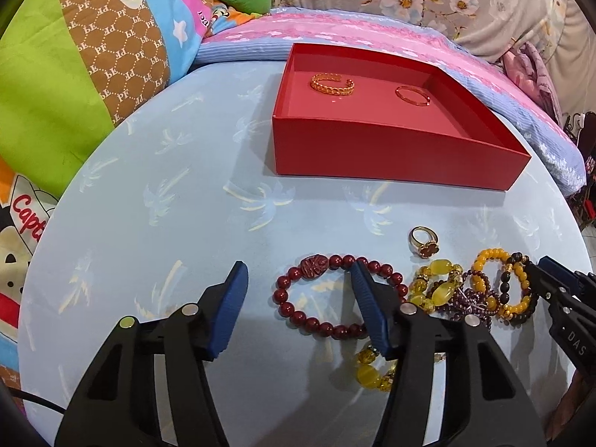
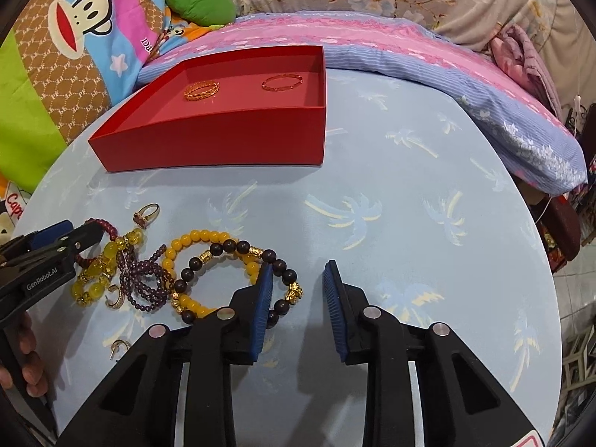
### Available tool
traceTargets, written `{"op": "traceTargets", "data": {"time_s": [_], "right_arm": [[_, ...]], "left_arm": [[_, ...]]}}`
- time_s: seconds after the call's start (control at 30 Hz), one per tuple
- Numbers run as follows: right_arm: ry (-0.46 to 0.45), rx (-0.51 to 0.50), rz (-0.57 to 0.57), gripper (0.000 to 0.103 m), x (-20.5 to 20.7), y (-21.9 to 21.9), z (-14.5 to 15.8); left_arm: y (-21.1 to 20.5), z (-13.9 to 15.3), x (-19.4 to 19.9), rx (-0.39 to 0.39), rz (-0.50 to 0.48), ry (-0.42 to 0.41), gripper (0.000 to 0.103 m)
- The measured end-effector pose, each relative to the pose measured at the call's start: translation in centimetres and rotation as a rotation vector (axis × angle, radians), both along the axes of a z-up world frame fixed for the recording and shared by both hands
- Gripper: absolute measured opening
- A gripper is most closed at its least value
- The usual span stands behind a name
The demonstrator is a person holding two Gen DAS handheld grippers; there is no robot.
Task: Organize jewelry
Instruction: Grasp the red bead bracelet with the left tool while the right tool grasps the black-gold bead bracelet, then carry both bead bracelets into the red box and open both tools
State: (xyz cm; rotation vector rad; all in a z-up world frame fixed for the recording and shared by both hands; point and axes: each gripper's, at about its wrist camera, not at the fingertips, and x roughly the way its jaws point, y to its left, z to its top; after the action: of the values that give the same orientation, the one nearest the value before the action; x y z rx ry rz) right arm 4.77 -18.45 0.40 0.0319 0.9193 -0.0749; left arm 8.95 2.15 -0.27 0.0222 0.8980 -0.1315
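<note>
A red tray (image 1: 391, 149) (image 2: 223, 145) holds a gold chain bangle (image 1: 332, 83) (image 2: 202, 90) and a thin bangle (image 1: 412, 95) (image 2: 282, 82). On the blue table lie a dark red bead bracelet (image 1: 298, 298), a gold ring (image 1: 422, 242) (image 2: 146, 214), yellow bead bracelets (image 1: 439, 287) (image 2: 93, 275), a purple bead strand (image 2: 143, 279), an orange bracelet (image 2: 203, 240) and a dark bead bracelet (image 2: 238, 253). My left gripper (image 1: 300, 275) is open above the red bracelet. My right gripper (image 2: 298, 275) is open, its left finger over the dark bracelet.
Small gold earrings (image 2: 119, 346) (image 2: 115, 296) lie near the table's front left. Patterned pillows (image 1: 93, 74) and a pink-blue blanket (image 2: 465, 85) border the round table (image 2: 409, 205) at the back and sides.
</note>
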Motion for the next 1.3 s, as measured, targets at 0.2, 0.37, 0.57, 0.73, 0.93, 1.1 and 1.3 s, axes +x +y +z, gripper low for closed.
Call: {"op": "traceTargets", "data": {"time_s": [0.2, 0.37, 0.57, 0.73, 0.93, 1.1, 1.3], "right_arm": [[0.004, 0.022, 0.009, 0.011, 0.1, 0.0, 0.1], [0.014, 0.061, 0.010, 0.008, 0.0, -0.2, 0.5], [-0.027, 0.081, 0.009, 0.008, -0.7, -0.5, 2.4], [-0.071, 0.088, 0.023, 0.008, -0.8, -0.3, 4.8], [-0.131, 0.098, 0.049, 0.008, 0.1, 0.0, 7.8], [-0.185, 0.093, 0.071, 0.008, 2.0, 0.1, 10.5], [-0.205, 0.110, 0.081, 0.008, 6.6, -0.1, 12.0]], "left_arm": [[-0.7, 0.2, -0.3, 0.003, -0.039, -0.012, 0.020], [-0.2, 0.4, -0.5, -0.052, -0.055, 0.011, 0.008], [0.1, 1.8, -1.3, -0.082, -0.065, -0.004, 0.007], [0.3, 4.1, -1.7, -0.117, -0.088, -0.034, 0.007], [-0.5, 7.3, -1.8, -0.122, -0.135, -0.084, 0.007], [-1.4, 9.7, -0.6, -0.127, -0.167, -0.129, 0.007], [-3.3, 12.4, 2.9, -0.138, -0.202, -0.185, 0.007]]}}
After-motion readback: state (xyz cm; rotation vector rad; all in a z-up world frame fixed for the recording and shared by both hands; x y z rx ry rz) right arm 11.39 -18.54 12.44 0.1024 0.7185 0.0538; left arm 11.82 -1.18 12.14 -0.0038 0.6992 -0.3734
